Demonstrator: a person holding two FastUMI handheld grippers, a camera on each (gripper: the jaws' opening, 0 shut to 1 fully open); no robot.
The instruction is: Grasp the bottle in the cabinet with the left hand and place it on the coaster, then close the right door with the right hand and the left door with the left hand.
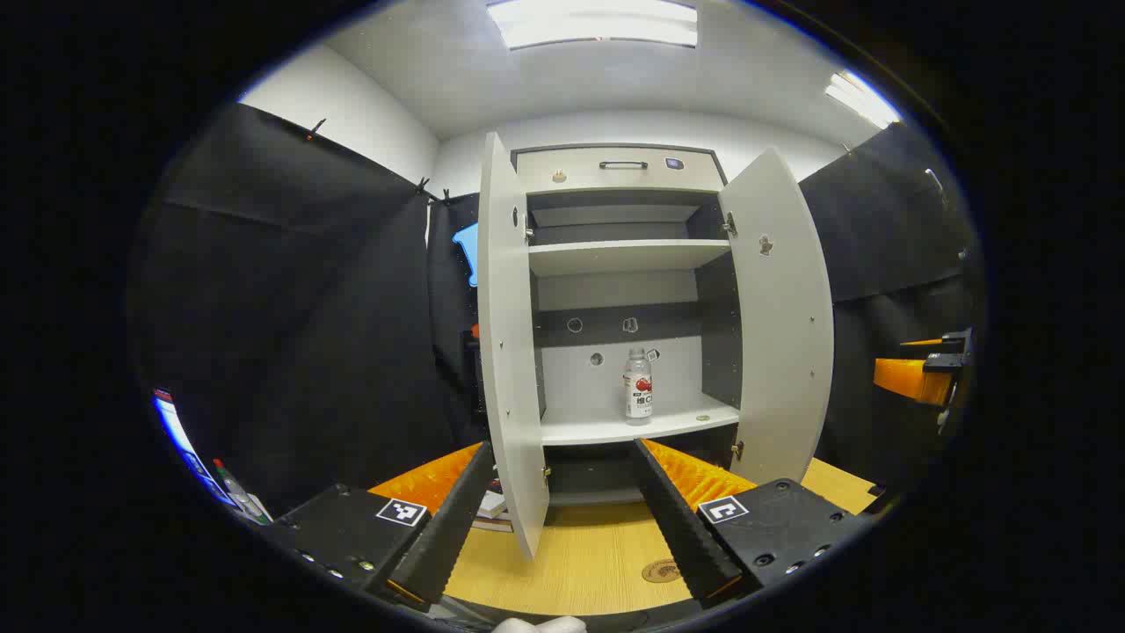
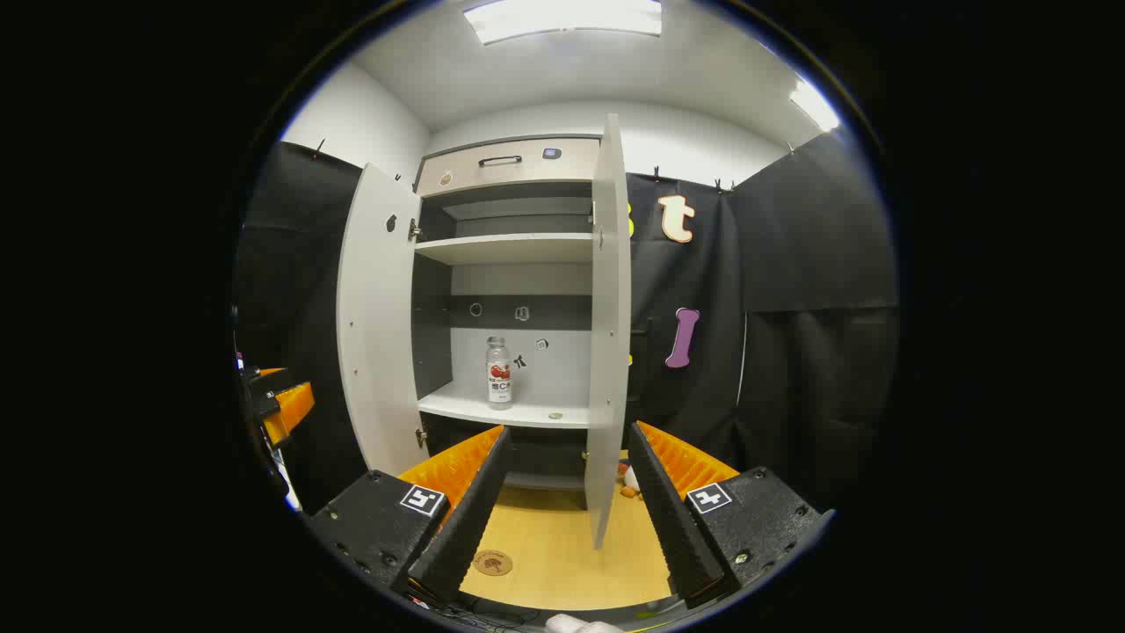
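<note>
Bottle (image 1: pixel 639 385) upright on cabinet shelf (image 1: pixel 598 428); coaster (image 1: pixel 661 571) flat on wooden table (image 1: pixel 562 563)

1. The bottle (image 1: pixel 638 385) is seen upright on the lower shelf of the cabinet (image 1: pixel 615 167), at about 12 o'clock in the left gripper view. It is clear, with a pale cap and a white label bearing a red mark.
2. The coaster (image 1: pixel 661 571) is laid flat on the wooden table at about 6 o'clock; it is round and brown, with a dark motif.
3. The left door (image 1: pixel 510 352) is swung wide open, shown edge-on at 11 o'clock of the bottle.
4. The right door (image 1: pixel 782 325) is likewise held open, at 2 o'clock of the bottle.
</note>
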